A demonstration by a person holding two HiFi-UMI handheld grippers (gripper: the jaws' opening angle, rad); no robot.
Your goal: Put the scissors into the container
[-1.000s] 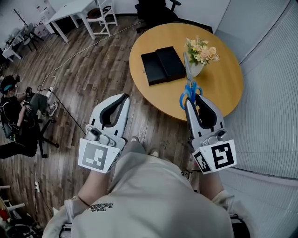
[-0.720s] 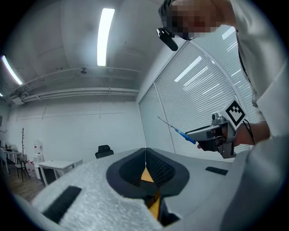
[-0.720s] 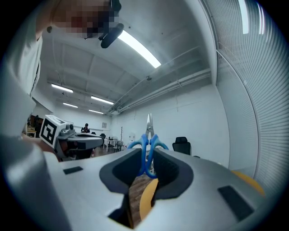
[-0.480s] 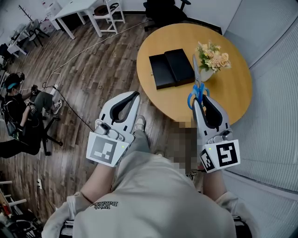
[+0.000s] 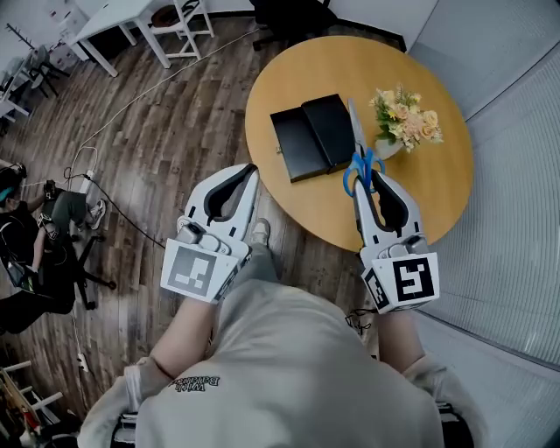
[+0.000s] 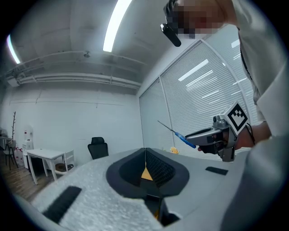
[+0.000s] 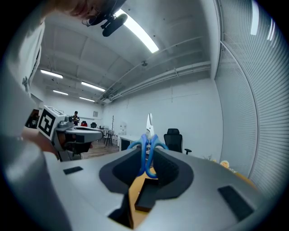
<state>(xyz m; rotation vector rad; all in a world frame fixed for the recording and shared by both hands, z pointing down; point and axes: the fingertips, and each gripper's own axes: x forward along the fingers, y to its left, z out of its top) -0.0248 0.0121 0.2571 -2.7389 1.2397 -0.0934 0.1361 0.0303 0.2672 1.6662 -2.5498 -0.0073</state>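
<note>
Blue-handled scissors [image 5: 360,166] stand in my right gripper [image 5: 364,181], which is shut on their handles; the blades point away over the round wooden table [image 5: 437,188]. The black container [image 5: 311,135], a flat two-part box, lies on the table just left of the blade tips. In the right gripper view the scissors [image 7: 147,146] rise between the jaws of that right gripper [image 7: 146,158]. My left gripper [image 5: 248,172] hangs over the floor left of the table, shut with nothing in it. In its own view the left gripper [image 6: 145,153] shows its pads together, and the scissors [image 6: 181,136] appear at the right.
A vase of flowers [image 5: 404,122] stands on the table right of the scissors. White desks and chairs [image 5: 166,22] are at the far left, cables run over the wooden floor [image 5: 131,166], and a seated person [image 5: 35,236] is at the left. Blinds [image 5: 516,219] line the right.
The view has shifted as the person stepped; both grippers stay ahead of the body. The right gripper still holds the scissors, their tips beside the container's right edge.
</note>
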